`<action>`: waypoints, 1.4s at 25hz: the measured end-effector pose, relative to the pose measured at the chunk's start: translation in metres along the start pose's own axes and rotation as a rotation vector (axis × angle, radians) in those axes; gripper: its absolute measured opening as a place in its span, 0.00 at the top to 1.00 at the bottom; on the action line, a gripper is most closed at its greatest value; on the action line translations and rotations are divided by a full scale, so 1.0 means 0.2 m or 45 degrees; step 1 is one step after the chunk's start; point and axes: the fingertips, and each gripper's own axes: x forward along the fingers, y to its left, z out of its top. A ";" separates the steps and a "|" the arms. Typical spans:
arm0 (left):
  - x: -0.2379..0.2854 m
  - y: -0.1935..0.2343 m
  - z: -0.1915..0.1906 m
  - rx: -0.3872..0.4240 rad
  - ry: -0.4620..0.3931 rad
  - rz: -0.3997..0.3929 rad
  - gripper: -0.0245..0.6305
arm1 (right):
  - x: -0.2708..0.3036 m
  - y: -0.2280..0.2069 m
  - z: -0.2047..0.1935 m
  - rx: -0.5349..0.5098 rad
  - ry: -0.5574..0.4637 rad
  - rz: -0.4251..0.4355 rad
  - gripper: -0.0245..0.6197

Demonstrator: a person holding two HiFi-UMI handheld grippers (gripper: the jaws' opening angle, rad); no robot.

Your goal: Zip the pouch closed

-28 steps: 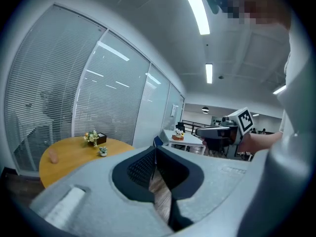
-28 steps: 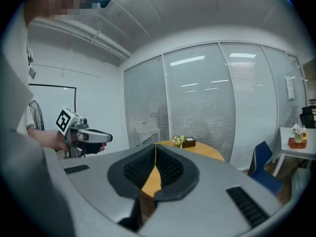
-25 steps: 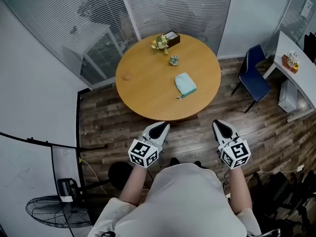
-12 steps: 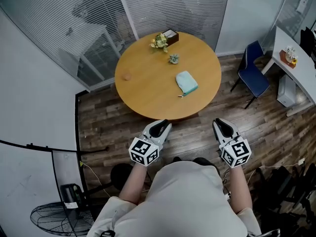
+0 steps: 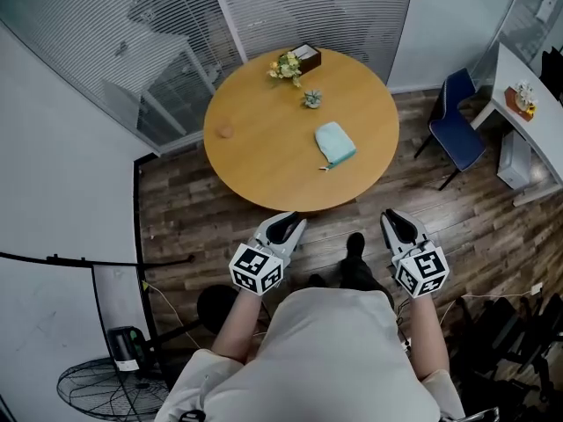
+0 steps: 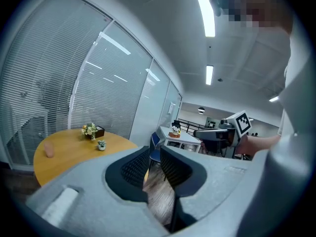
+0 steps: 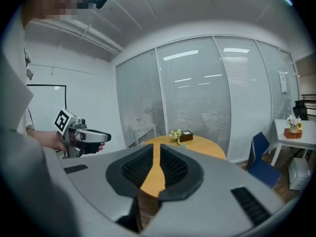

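Two grippers: left gripper (image 5: 286,224) and right gripper (image 5: 396,221), held low at the person's front, short of the bench
Jaws: each pair a narrow slit apart, nothing between
One shoe: dark shoe (image 5: 354,248) on the wood floor between the grippers, farther forward than half a second ago
One bench: round wooden bench (image 5: 255,152)
One pouch: light teal fabric pouch (image 5: 334,142), flat on the bench's right half, well apart from both grippers, nothing in the way
Beyond: one small potted plant (image 5: 311,100); one yellow flower bunch (image 5: 286,65) beside one dark box (image 5: 308,57); one blue chair (image 5: 457,126) at right
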 end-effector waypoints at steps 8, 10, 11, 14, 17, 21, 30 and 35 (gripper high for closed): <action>0.24 0.08 0.05 -0.018 -0.005 0.059 0.86 | 0.22 -0.24 0.04 -0.038 0.031 0.081 0.91; 0.32 0.11 0.06 -0.019 -0.001 0.070 0.86 | 0.29 -0.32 0.06 -0.036 0.038 0.105 0.91; 0.36 0.12 0.07 -0.018 0.004 0.077 0.86 | 0.32 -0.36 0.06 -0.037 0.045 0.117 0.91; 0.48 0.17 0.08 -0.029 0.015 0.106 0.86 | 0.42 -0.47 0.06 -0.050 0.076 0.158 0.91; 0.60 0.22 0.08 -0.049 0.026 0.145 0.86 | 0.53 -0.60 0.06 -0.056 0.105 0.197 0.91; 0.76 0.28 0.06 -0.071 0.061 0.219 0.86 | 0.66 -0.74 0.02 -0.058 0.157 0.275 0.91; 0.97 0.38 -0.04 -0.134 0.163 0.349 0.86 | 0.90 -0.92 -0.10 -0.042 0.256 0.427 0.91; 1.04 0.44 -0.08 -0.159 0.192 0.374 0.86 | 1.03 -0.94 -0.18 -0.037 0.311 0.485 0.91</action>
